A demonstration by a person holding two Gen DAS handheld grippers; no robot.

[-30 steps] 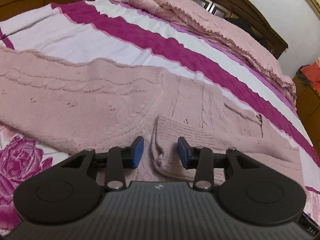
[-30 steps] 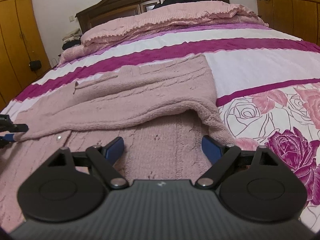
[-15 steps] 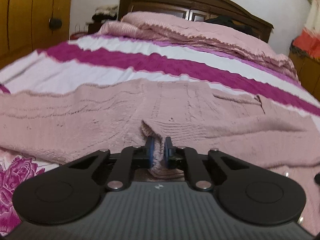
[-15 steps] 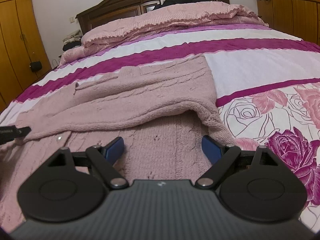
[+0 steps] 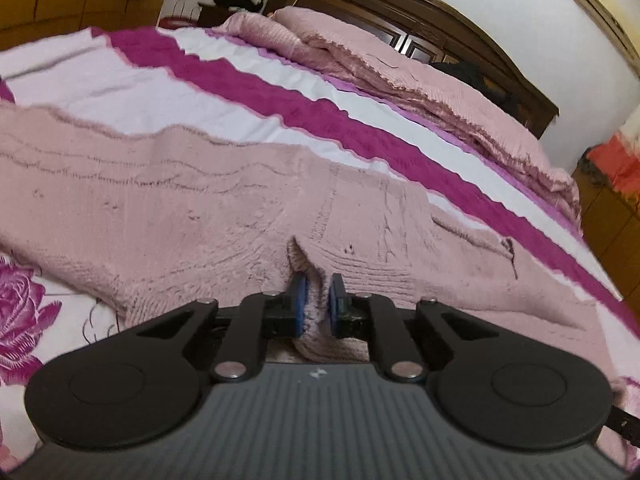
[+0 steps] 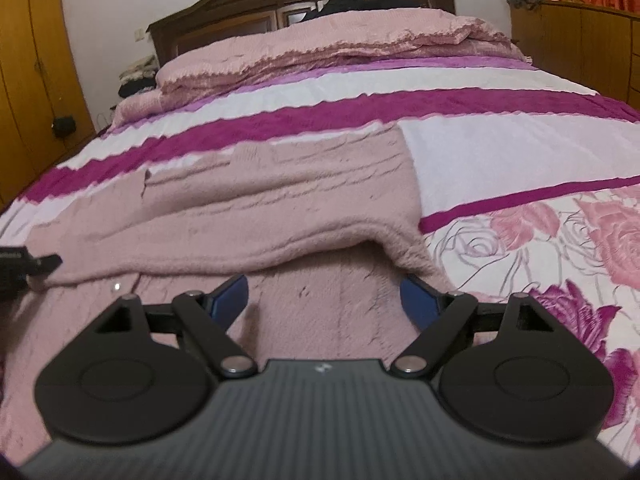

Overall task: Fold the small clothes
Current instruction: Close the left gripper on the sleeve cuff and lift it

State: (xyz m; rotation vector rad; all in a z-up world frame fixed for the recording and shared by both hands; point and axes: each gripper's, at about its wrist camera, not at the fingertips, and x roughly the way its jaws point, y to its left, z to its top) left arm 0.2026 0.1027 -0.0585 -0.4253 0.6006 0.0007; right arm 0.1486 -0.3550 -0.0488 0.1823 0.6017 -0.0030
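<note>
A pink knitted sweater (image 5: 200, 216) lies spread on the bed, with one sleeve folded across its body in the right wrist view (image 6: 280, 216). My left gripper (image 5: 316, 308) is shut on the ribbed cuff (image 5: 316, 320) of that sleeve, lifting it slightly so the knit bunches between the blue pads. The left gripper's tip shows at the left edge of the right wrist view (image 6: 36, 264). My right gripper (image 6: 324, 300) is open and empty, low over the sweater's body just in front of the folded sleeve.
The bedspread (image 6: 500, 152) is white with magenta stripes and pink rose prints (image 6: 600, 240). A folded pink quilt (image 6: 340, 44) lies against the dark wooden headboard (image 6: 280, 4). Wooden wardrobes (image 6: 28, 80) stand at the left, a wooden cabinet (image 6: 580, 48) at the right.
My left gripper closed on the sleeve cuff and has lifted and tilted with it. My right gripper has stayed open in the same place.
</note>
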